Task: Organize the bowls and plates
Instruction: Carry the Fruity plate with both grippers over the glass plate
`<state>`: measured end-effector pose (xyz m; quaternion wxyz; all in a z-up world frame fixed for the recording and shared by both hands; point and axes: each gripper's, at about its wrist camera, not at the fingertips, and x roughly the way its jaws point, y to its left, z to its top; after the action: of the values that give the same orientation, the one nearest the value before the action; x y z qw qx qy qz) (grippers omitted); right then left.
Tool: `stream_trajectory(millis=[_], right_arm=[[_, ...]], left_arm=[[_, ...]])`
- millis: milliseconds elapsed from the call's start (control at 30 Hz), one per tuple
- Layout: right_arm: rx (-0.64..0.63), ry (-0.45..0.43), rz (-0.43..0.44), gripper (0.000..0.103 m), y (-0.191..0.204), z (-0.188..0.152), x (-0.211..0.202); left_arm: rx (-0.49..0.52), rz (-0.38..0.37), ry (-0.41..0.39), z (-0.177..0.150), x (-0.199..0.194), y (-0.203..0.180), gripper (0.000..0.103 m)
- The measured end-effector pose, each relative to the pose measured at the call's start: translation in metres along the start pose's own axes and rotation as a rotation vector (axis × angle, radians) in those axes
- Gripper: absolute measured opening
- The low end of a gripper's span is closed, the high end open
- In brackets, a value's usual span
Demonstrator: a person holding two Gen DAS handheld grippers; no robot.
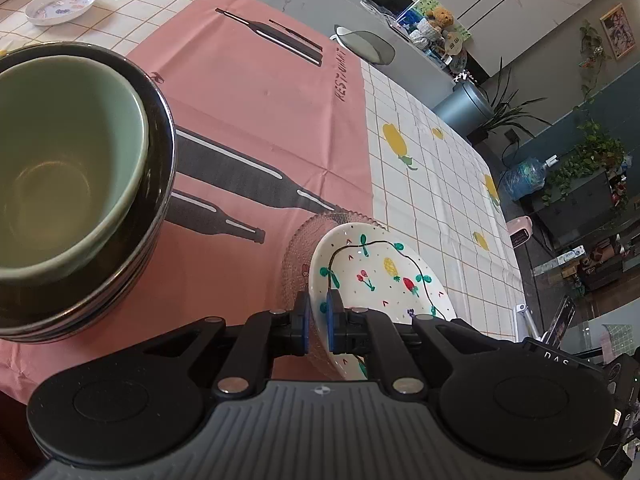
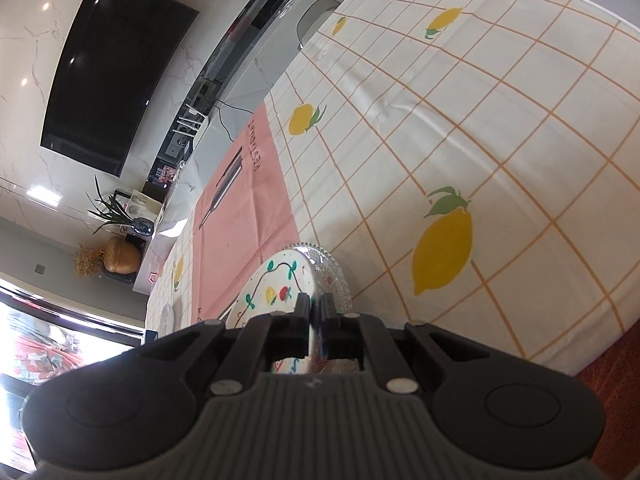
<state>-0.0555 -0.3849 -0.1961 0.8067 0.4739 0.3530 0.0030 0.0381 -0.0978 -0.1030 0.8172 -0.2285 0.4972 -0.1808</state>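
Note:
A white plate painted with fruit (image 1: 384, 272) lies tilted over a clear glass plate (image 1: 296, 252) on the pink cloth. My left gripper (image 1: 318, 300) is shut on the white plate's near rim, which sits between its blue pads. In the right wrist view, my right gripper (image 2: 314, 300) is shut on the edge of the same white plate (image 2: 276, 280). The glass plate (image 2: 336, 276) shows just beyond its right finger. To the left stands a green bowl (image 1: 60, 168) nested in a stack of black bowls (image 1: 156, 184).
A small white printed dish (image 1: 62, 4) sits at the far left of the lemon-patterned tablecloth (image 1: 432, 184). A grey chair back (image 1: 364, 44) stands at the table's far side. The table edge (image 2: 600, 344) drops off to the right, above a wooden floor.

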Motion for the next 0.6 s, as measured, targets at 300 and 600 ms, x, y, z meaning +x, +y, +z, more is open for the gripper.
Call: stream_trajectory(millis=[300,600], right_arm=[[-0.033,0.005,-0.028,0.003,0.0021,-0.0025,0.0079],[-0.061,0.005,-0.050,0.003,0.0039,-0.0048,0.0102]], left_arm=[[0.022,0.032,-0.005,-0.0032,0.0016,-0.0010,0.009],[0.042,0.060,-0.006,-0.0066,0.0027,-0.0045,0.010]])
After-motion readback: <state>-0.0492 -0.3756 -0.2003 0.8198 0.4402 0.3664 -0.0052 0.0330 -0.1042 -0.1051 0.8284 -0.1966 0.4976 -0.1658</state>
